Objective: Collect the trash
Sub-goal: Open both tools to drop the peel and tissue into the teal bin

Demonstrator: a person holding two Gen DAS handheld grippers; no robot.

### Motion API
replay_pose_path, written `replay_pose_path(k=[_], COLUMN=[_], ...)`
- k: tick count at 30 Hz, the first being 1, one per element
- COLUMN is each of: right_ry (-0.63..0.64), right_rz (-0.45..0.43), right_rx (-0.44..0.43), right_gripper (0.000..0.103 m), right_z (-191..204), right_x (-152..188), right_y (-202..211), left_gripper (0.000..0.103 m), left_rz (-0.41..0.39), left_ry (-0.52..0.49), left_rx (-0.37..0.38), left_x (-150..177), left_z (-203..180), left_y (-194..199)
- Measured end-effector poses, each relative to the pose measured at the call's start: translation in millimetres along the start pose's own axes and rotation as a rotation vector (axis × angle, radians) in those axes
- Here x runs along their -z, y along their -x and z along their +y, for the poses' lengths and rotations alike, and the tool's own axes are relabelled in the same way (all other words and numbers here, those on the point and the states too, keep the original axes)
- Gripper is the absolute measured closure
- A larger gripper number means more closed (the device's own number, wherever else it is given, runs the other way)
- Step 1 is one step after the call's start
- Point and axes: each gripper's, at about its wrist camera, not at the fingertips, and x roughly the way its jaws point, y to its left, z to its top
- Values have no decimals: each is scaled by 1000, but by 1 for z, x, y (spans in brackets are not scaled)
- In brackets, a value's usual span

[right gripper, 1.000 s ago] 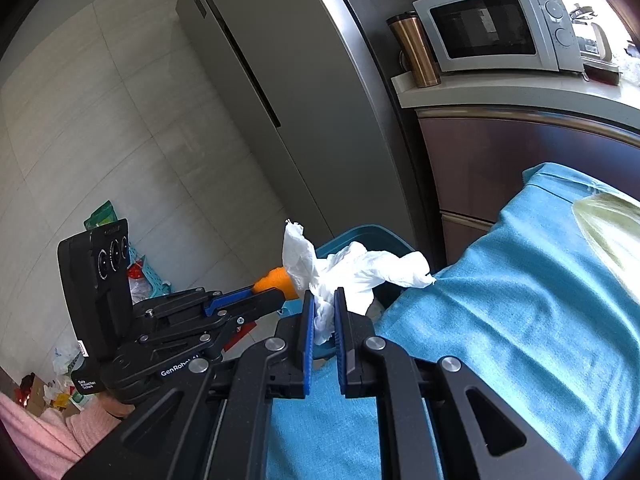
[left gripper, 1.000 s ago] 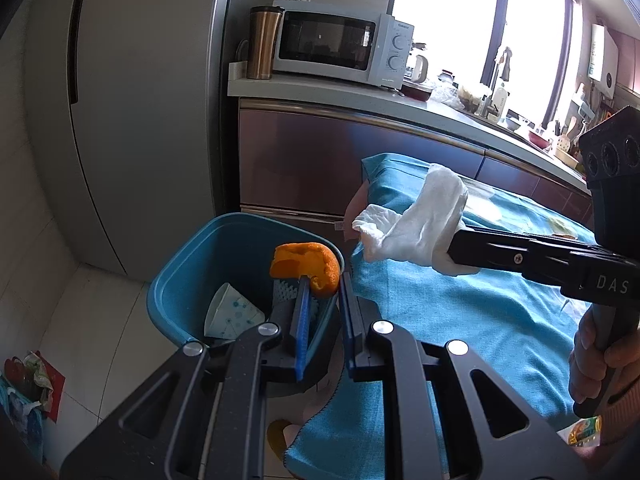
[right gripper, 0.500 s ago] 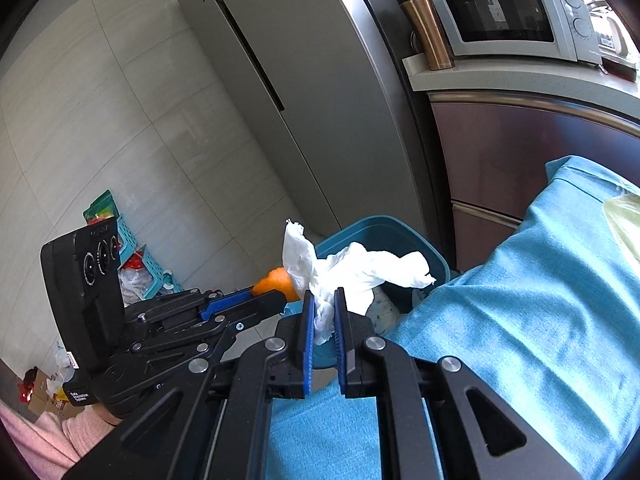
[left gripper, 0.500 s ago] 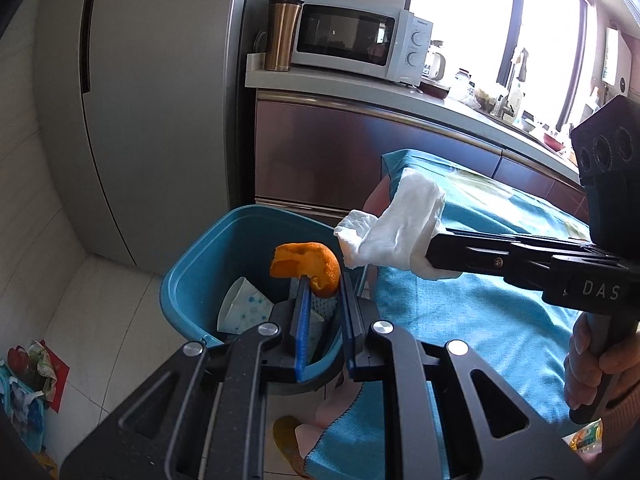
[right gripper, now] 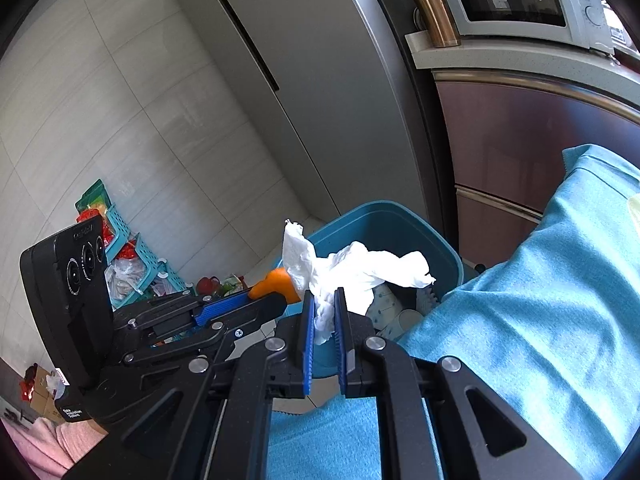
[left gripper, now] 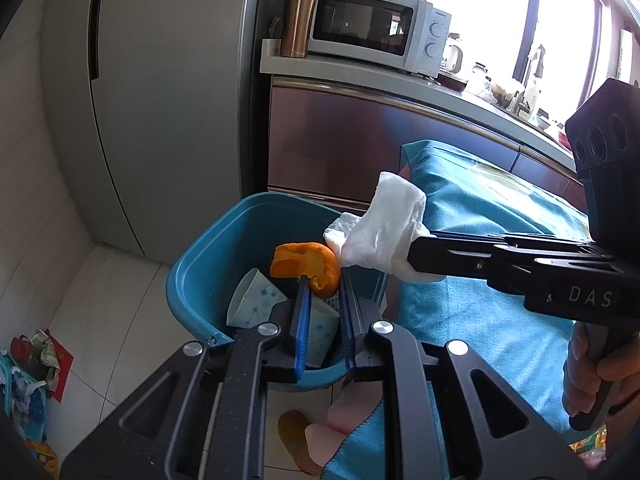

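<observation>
While both grippers are loaded, neither item has been released, so the deposit step is judged pending. Nearest the left wrist camera, the left gripper (left gripper: 322, 286) has its jaws nearly closed, pinching a piece of orange peel (left gripper: 306, 266) at the fingertips, directly above the open mouth of the blue trash bin (left gripper: 240, 224). Just beside it, the right gripper (right gripper: 324, 300) has its jaws almost fully closed on a crumpled white tissue (right gripper: 356, 272), which hangs over the bin's near rim by the edge of the blue cloth-covered table (right gripper: 540, 312). Inside the bin, a patterned paper cup (left gripper: 256, 300) and other discarded pieces already lie at the bottom, so part of the collection appears complete. Remaining work, as judged: open both sets of jaws to drop the peel and the tissue. Beyond the bin stand a grey refrigerator (left gripper: 168, 100) and a counter with a microwave (left gripper: 372, 28) and a copper tumbler (left gripper: 300, 20)
</observation>
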Motion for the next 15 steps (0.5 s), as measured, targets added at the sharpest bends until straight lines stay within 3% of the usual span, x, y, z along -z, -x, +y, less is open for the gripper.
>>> replay_pose_path(k=[9, 15], right_ry=[-7, -71], right_rz=[66, 115], right_rx=[24, 15], right_gripper=[94, 86], right_z=[2, -8], right_x=[-5, -9], right_y=[-29, -48], left_gripper=[88, 86], left_rz=[43, 81], left_ry=[21, 50], left_rx=[-19, -21], left_x=[2, 7], left_z=[6, 12], left_y=[-25, -47])
